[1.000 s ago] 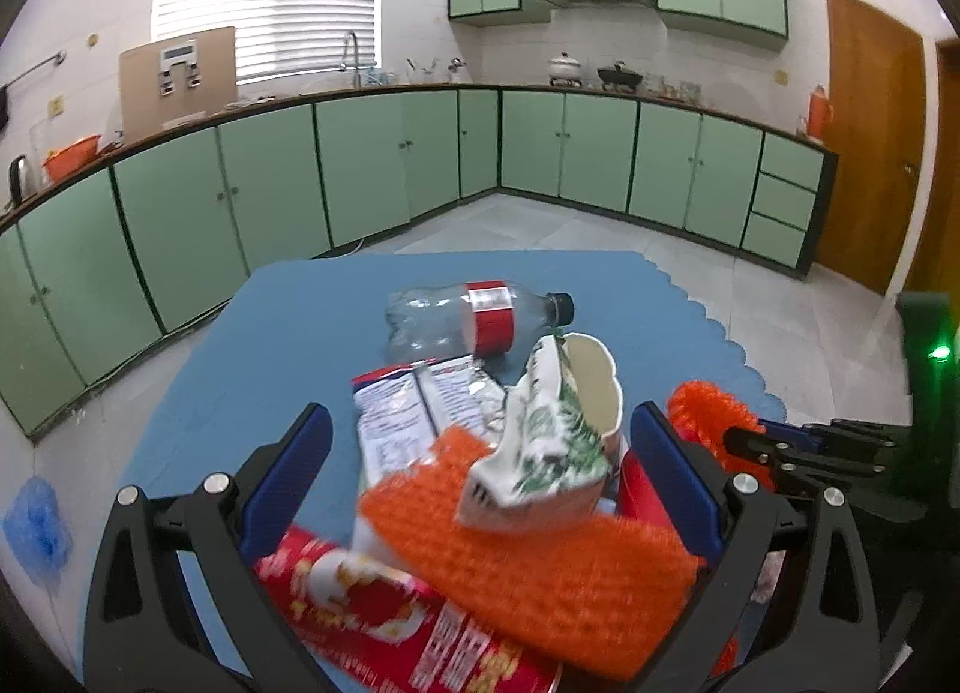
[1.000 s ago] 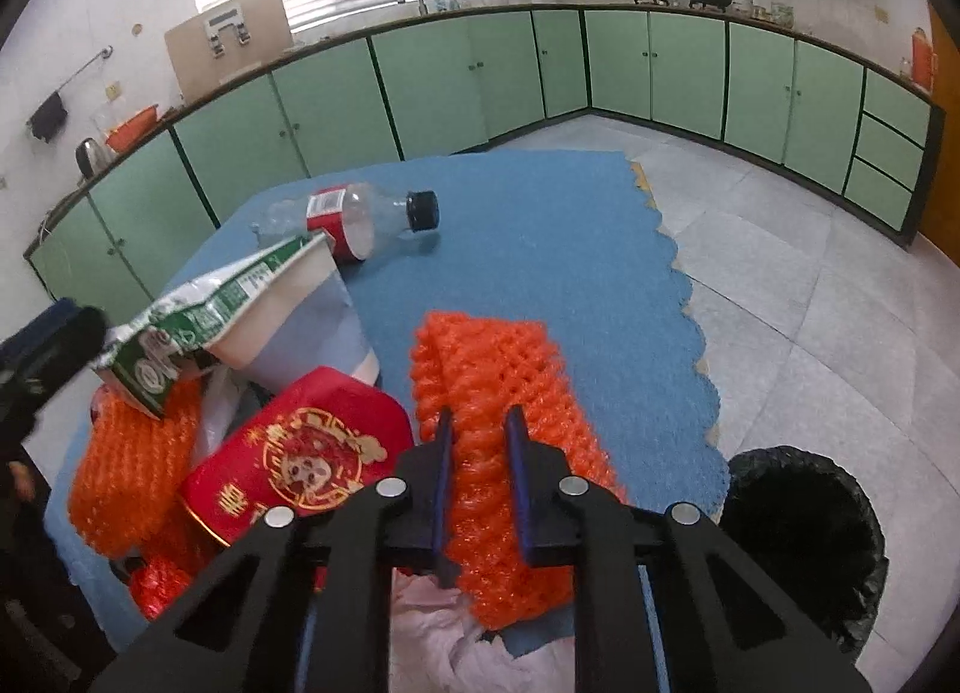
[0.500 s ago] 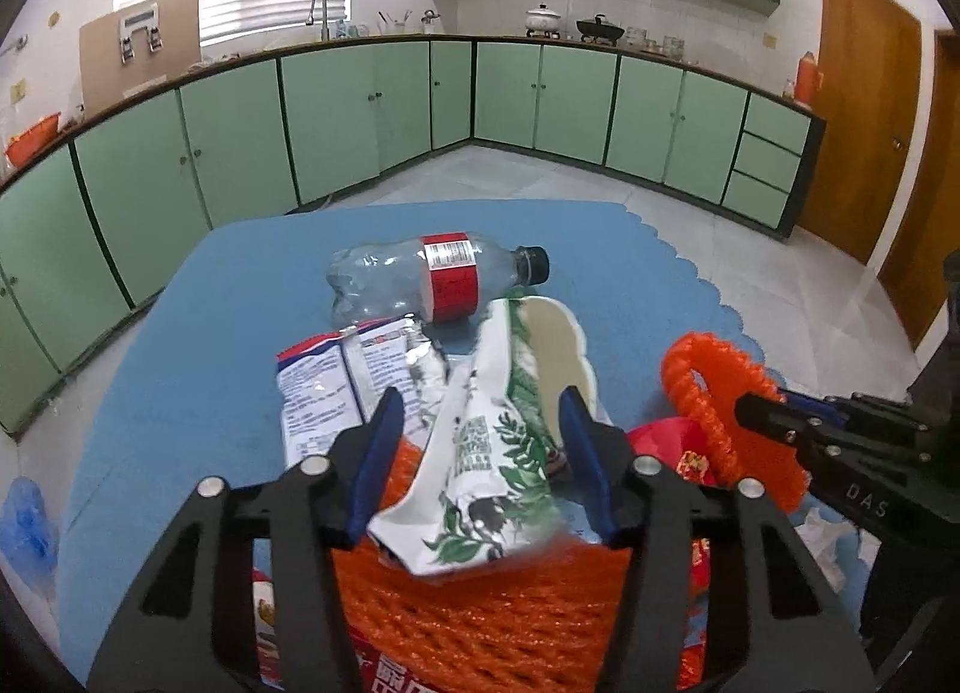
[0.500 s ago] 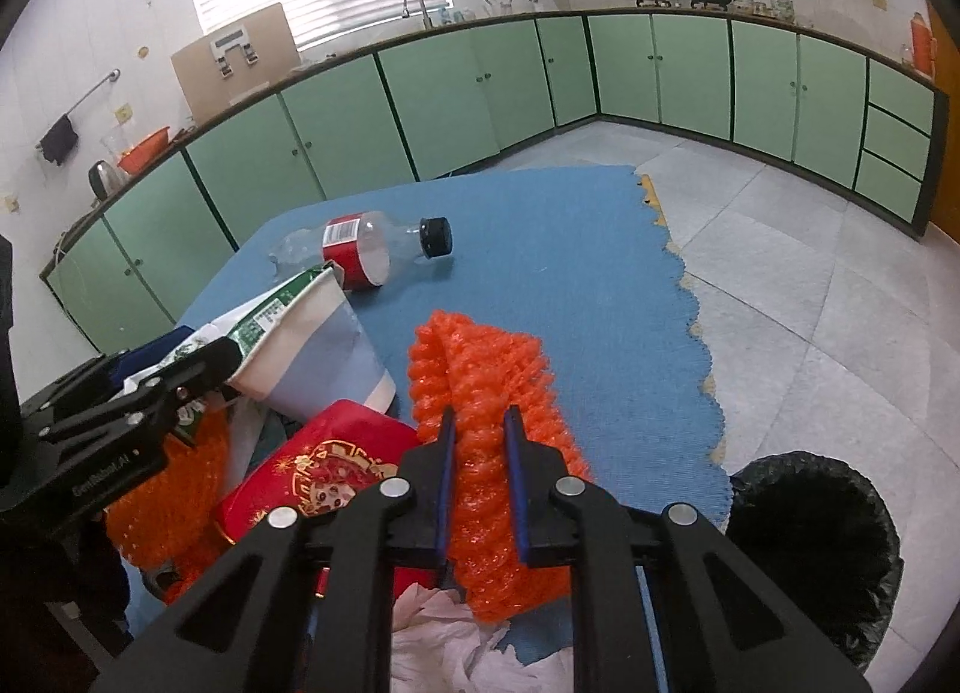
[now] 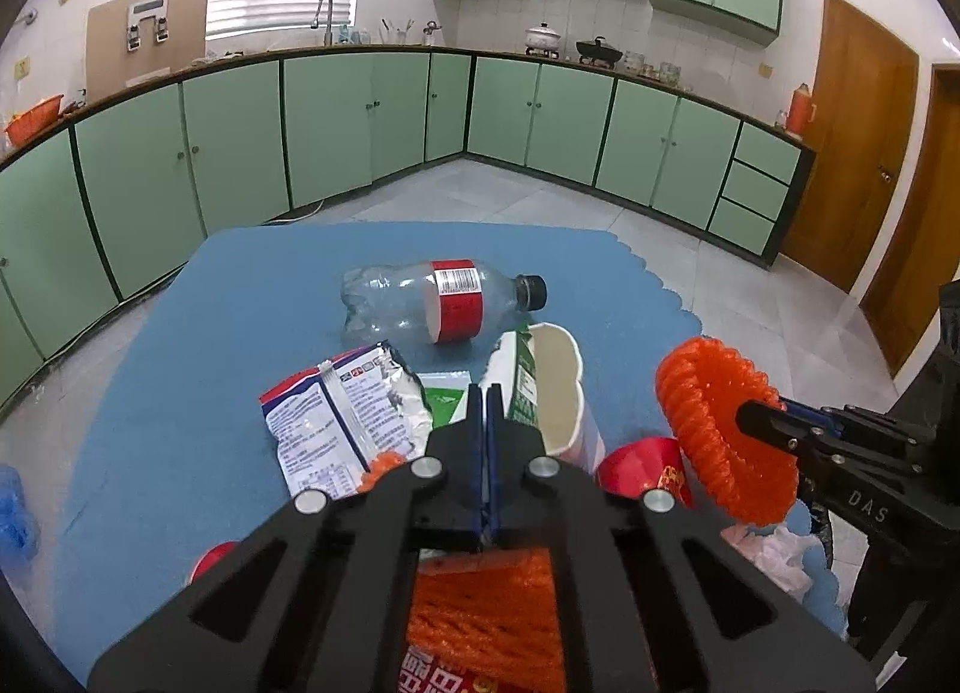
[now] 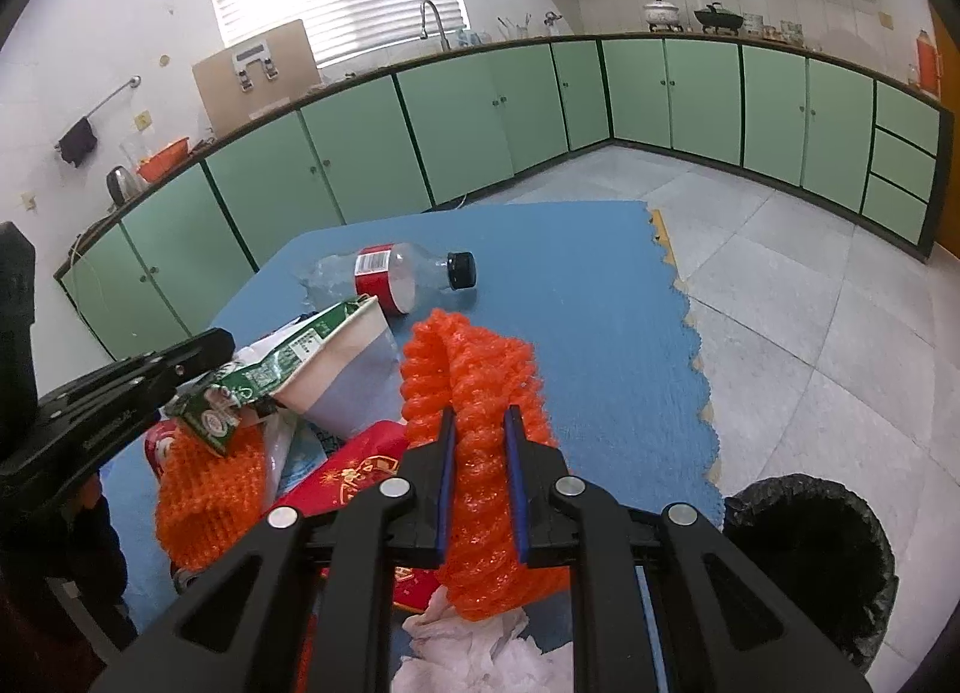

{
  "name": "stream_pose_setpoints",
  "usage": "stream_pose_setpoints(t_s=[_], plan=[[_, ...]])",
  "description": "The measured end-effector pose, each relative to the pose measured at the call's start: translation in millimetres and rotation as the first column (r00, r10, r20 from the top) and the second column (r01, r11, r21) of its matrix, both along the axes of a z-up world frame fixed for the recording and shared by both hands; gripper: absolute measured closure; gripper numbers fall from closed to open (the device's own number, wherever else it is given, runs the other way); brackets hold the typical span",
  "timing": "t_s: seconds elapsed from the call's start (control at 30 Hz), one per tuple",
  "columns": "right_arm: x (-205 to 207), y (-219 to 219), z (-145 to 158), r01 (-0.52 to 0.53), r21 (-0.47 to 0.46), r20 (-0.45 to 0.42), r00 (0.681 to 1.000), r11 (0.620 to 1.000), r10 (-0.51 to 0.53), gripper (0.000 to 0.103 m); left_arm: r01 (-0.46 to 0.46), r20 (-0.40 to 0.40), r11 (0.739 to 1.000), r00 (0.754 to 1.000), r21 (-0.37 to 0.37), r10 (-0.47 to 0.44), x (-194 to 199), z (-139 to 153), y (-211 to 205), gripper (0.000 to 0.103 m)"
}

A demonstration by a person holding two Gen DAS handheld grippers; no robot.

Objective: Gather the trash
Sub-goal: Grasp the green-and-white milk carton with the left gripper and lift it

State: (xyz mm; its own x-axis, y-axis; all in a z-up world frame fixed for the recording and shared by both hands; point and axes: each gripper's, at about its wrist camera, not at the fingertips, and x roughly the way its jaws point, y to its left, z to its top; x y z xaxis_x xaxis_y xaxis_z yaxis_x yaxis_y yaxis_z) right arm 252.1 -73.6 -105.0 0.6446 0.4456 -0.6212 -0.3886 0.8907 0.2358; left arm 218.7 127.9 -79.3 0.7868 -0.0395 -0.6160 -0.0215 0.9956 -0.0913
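My left gripper (image 5: pixel 487 393) is shut on the flattened green and white carton (image 5: pixel 543 387), pinching its edge above the blue mat; the carton also shows in the right wrist view (image 6: pixel 300 360). My right gripper (image 6: pixel 480 423) is shut on an orange foam net (image 6: pixel 474 393), lifted off the mat; the net also shows in the left wrist view (image 5: pixel 714 423). A clear plastic bottle (image 5: pixel 438 303) with a red label lies on the mat beyond. A snack wrapper (image 5: pixel 342 423), a red packet (image 6: pixel 354 480) and a second orange net (image 6: pixel 207 489) lie beneath.
A black-lined trash bin (image 6: pixel 810 555) stands on the tiled floor right of the blue mat (image 6: pixel 600 333). Crumpled white tissue (image 6: pixel 474 651) lies at the mat's near edge. Green cabinets (image 5: pixel 360 129) line the walls. A blue bag (image 5: pixel 15 513) lies on the floor left.
My left gripper has closed from wide open onto the carton. My right gripper has risen a little with the orange net held in it.
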Motion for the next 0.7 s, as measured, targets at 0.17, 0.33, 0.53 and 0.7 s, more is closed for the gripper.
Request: stream_pose_setpoints(t_s=[0.17, 0.33, 0.53, 0.7], plan=[[-2, -2, -2, 0.001, 0.004, -0.007, 1.000, 1.000, -0.001, 0.088, -0.009, -0.013, 1.000, 1.000, 0.030, 0.009, -1, -4, -4, 0.035], [3, -2, 1, 0.008, 0.011, -0.011, 1.000, 1.000, -0.008, 0.088, 0.010, -0.066, 0.993, 0.998, 0.116, -0.002, 6, -20, -12, 0.034], [6, -3, -1, 0.010, 0.017, -0.026, 1.000, 1.000, -0.010, 0.088, -0.012, -0.093, 0.991, 0.995, 0.133, 0.024, 12, -33, -6, 0.045], [8, -3, -1, 0.007, 0.021, -0.030, 1.000, 1.000, -0.006, 0.088, -0.024, -0.062, 0.994, 0.998, 0.107, 0.031, 9, -25, 4, 0.052]])
